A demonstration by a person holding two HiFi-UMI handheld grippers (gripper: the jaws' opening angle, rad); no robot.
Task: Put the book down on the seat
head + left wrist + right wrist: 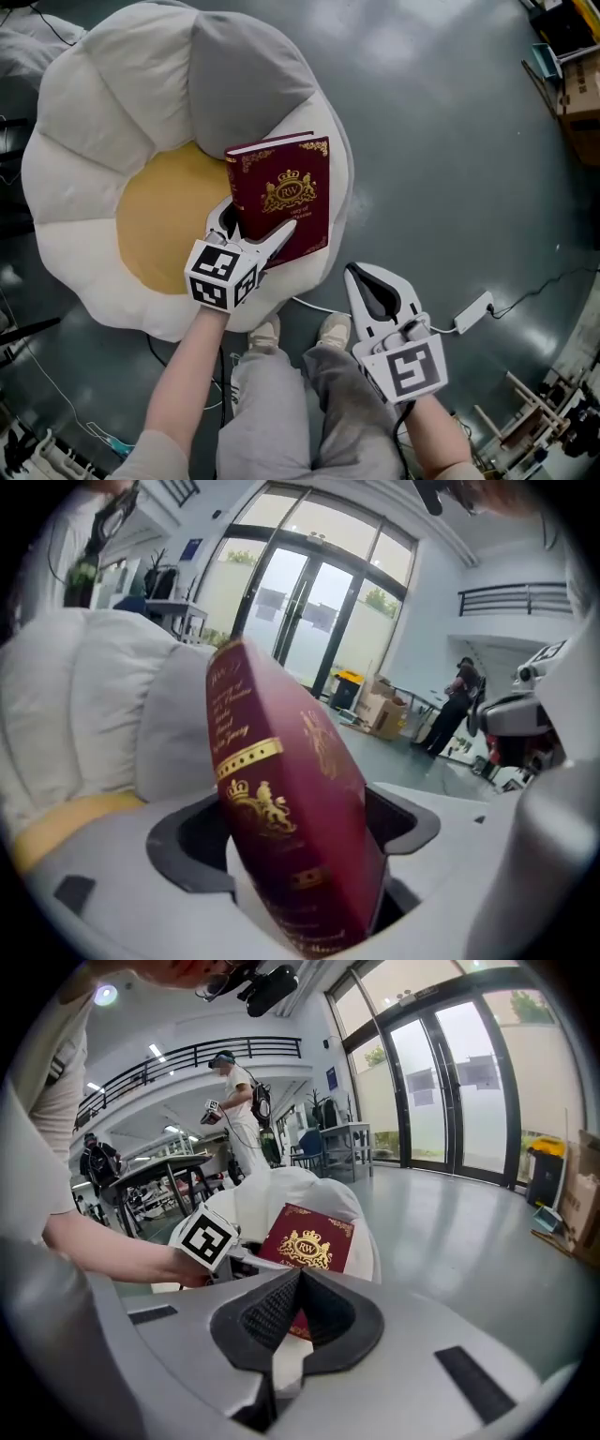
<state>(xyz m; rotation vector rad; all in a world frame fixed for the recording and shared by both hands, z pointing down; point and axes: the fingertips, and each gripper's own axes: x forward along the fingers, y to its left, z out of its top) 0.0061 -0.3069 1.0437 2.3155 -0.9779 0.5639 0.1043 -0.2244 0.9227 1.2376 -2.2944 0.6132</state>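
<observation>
A maroon book (281, 195) with a gold crest rests tilted on the right rim of the flower-shaped beanbag seat (84, 178), next to its yellow middle (164, 225). My left gripper (251, 225) has the book (281, 827) standing between its jaws, and a gap shows on both sides, so the pads do not press it. One finger (279, 234) lies over the cover. My right gripper (364, 277) hangs shut and empty above the floor, just right of the seat. From there the book (309, 1246) shows beyond its closed tips (300, 1277).
The person's shoes (267, 333) stand at the seat's front edge. A white cable with an adapter (473, 309) lies on the grey floor to the right. Cardboard boxes (577, 84) sit at the far right. A person (239, 1101) stands behind the seat.
</observation>
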